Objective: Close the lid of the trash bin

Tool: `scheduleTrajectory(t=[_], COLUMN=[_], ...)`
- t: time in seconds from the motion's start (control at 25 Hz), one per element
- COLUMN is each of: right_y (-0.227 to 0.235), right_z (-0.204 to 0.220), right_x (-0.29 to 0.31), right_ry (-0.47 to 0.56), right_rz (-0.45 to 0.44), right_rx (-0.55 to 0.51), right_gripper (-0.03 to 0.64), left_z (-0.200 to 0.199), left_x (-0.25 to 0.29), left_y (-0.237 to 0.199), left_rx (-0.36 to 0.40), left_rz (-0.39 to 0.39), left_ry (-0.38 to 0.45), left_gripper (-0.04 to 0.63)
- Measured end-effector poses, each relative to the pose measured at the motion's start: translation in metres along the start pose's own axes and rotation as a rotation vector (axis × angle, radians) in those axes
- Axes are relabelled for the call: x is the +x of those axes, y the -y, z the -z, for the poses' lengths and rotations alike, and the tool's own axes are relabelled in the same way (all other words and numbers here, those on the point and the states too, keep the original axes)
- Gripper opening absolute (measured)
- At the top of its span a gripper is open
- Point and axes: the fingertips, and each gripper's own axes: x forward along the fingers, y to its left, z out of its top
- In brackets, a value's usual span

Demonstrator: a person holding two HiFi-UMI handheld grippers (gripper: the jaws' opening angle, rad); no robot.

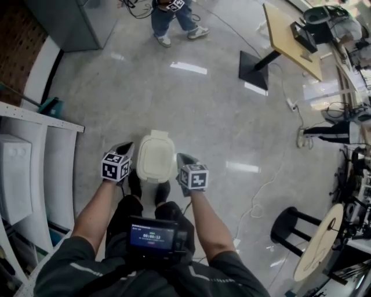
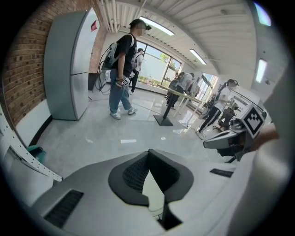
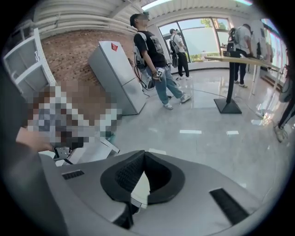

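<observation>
The white trash bin (image 1: 156,155) stands on the floor right in front of the person's feet, and its lid lies flat on top. My left gripper (image 1: 124,148) hangs just left of the bin and my right gripper (image 1: 184,158) just right of it, both beside the lid's rim. In the left gripper view the left gripper (image 2: 148,152) has its jaw tips together, with a strip of the white bin (image 2: 154,191) showing below them. The right gripper (image 3: 144,153) looks the same, tips together over a strip of the bin (image 3: 139,186). Neither holds anything.
White shelving (image 1: 35,168) stands close on the left. A person (image 1: 174,17) stands ahead near a grey cabinet (image 1: 69,20). A wooden table on a black base (image 1: 290,40), a black stool (image 1: 290,223) and floor cables (image 1: 261,197) are to the right.
</observation>
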Motion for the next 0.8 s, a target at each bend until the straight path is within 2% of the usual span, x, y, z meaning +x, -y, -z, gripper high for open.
scheduleTrajectory(t=[0.12, 0.24, 0.36, 0.64, 0.8], right_y=[-0.008, -0.019, -0.022, -0.04, -0.055], right_z=[-0.042, -0.081, -0.11, -0.158, -0.179], right_x=[-0.028, -0.064, -0.095, -0.149, -0.174], right_ry=[0.088, 0.2, 0.271, 0.387, 0.462], right_rz=[-0.012, -0.045, -0.036, -0.06, -0.073], right_rx=[-0.045, -0.037, -0.052, -0.08, -0.108], right_gripper=[0.011, 0.011, 0.011, 0.011, 0.011], left_z=[-0.037, -0.067, -0.095, -0.166, -0.19], left_x=[-0.024, -0.05, -0.074, -0.131, -0.162], left_y=[0.005, 0.014, 0.023, 0.032, 0.037], left_rx=[0.039, 0.058, 0.083, 0.132, 0.153], left_rz=[0.002, 0.017, 0.037, 0.012, 0.009], left_ry=[0.068, 0.13, 0.198, 0.351, 0.421], left_gripper=[-0.005, -0.005, -0.005, -0.005, -0.005])
